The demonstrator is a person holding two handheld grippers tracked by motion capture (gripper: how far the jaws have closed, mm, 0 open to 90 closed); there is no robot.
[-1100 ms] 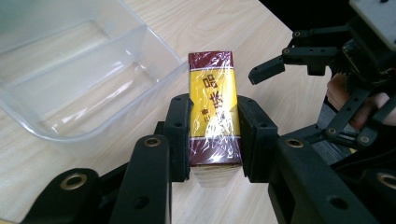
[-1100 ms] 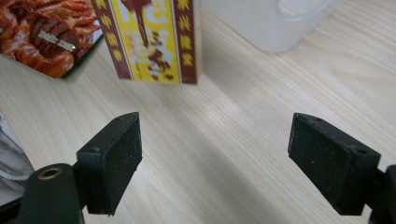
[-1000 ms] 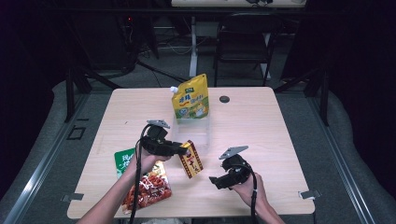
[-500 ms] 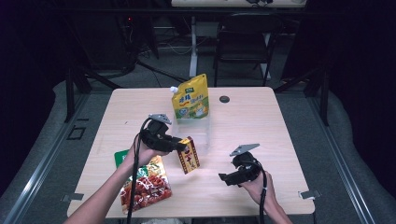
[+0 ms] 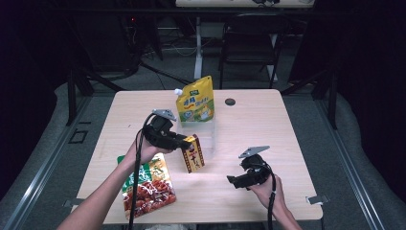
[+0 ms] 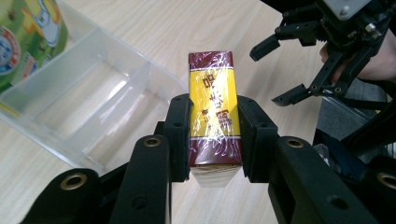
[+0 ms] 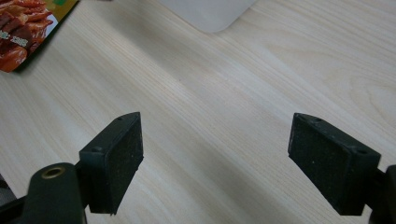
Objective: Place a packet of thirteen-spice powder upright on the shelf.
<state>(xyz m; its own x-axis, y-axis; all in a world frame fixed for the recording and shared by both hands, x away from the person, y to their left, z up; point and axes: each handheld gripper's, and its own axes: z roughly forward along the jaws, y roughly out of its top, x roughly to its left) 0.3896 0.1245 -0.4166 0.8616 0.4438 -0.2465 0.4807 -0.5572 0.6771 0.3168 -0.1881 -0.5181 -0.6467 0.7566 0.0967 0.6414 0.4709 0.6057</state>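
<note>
Between left tongs (image 6: 214,140), a wrapped box (image 6: 215,119); high view adds pouch (image 5: 195,100)

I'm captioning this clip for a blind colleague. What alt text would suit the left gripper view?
The left tool clamps a small yellow and maroon film-wrapped box between its black jaws above a pale wooden table. A clear plastic divided tray lies to the left with a yellow-green pouch at its far end, and the right tool hangs open at upper right.

black tongs (image 5: 183,142), trailing cables, grey plates.
</note>
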